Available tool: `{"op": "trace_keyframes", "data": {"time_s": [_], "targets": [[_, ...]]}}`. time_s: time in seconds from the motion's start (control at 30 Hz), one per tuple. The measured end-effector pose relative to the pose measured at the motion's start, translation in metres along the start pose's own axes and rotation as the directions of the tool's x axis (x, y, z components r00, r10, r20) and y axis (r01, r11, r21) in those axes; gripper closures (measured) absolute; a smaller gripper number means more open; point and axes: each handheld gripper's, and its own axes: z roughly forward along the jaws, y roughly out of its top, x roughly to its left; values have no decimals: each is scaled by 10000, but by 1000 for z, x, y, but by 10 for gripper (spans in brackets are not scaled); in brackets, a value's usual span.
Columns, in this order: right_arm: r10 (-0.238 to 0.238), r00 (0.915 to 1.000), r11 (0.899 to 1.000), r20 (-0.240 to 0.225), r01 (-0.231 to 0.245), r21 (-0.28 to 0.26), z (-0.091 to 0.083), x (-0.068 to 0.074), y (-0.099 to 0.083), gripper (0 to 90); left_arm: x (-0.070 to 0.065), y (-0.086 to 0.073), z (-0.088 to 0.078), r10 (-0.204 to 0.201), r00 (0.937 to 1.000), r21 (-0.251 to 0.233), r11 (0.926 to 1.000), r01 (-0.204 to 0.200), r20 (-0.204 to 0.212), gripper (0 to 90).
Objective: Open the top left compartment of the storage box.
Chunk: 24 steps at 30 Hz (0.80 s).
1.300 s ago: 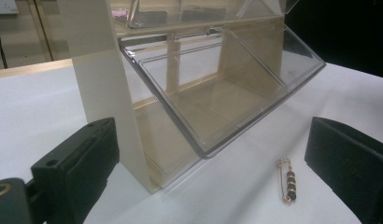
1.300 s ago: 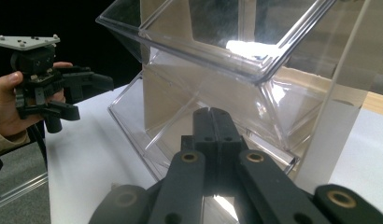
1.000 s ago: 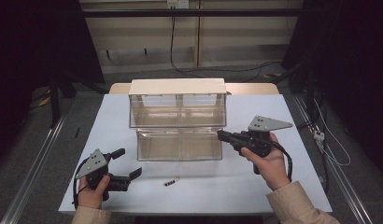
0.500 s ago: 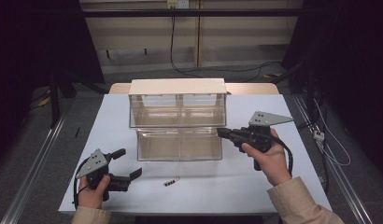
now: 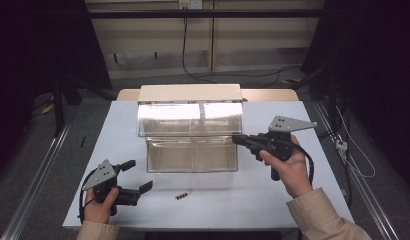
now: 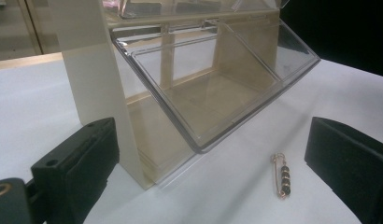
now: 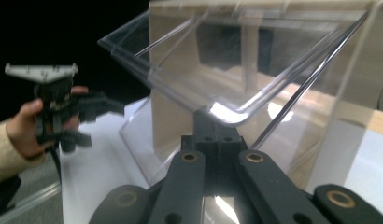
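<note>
our right tool (image 5: 237, 139) is pressed together, and it has crept up to the upper flap (image 5: 190, 120) of the bin (image 5: 192, 155). left tool (image 5: 141, 176) stays spread near the pin (image 5: 183, 194) on the table (image 5: 253, 200); we likely lift the flap next.

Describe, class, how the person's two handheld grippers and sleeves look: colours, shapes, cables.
Both the left gripper and the right gripper are black, with blocky jaws, a grey three-cornered plate on top dotted with small holes, and a black trailing cable. The sleeves are beige.
</note>
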Motion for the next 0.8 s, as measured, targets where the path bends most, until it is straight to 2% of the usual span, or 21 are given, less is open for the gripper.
{"op": "trace_keyframes", "data": {"time_s": [0.13,0.23,0.27,0.3,0.37,0.8], "targets": [[-232,9997,9996,-11,232,163,-2,0,12,900,-1,1,0,92,9999,71,9999,-93,117,28],[-439,9990,9984,7,438,369,-2,2,18,900,-2,1,2,-47,9993,220,9998,38,370,28],[-477,9989,9981,14,476,379,-1,2,20,900,-1,1,2,-83,9978,234,9997,68,653,28],[-504,9987,9980,22,503,382,-1,3,22,900,-2,2,2,-18,9984,235,9997,4,567,29],[-513,9987,9981,-29,514,337,-1,3,25,900,-3,2,2,-103,9978,242,9997,87,653,29],[-722,9973,9963,-116,726,457,6,3,43,900,-4,2,4,-319,9904,735,9970,221,1348,39]]}}
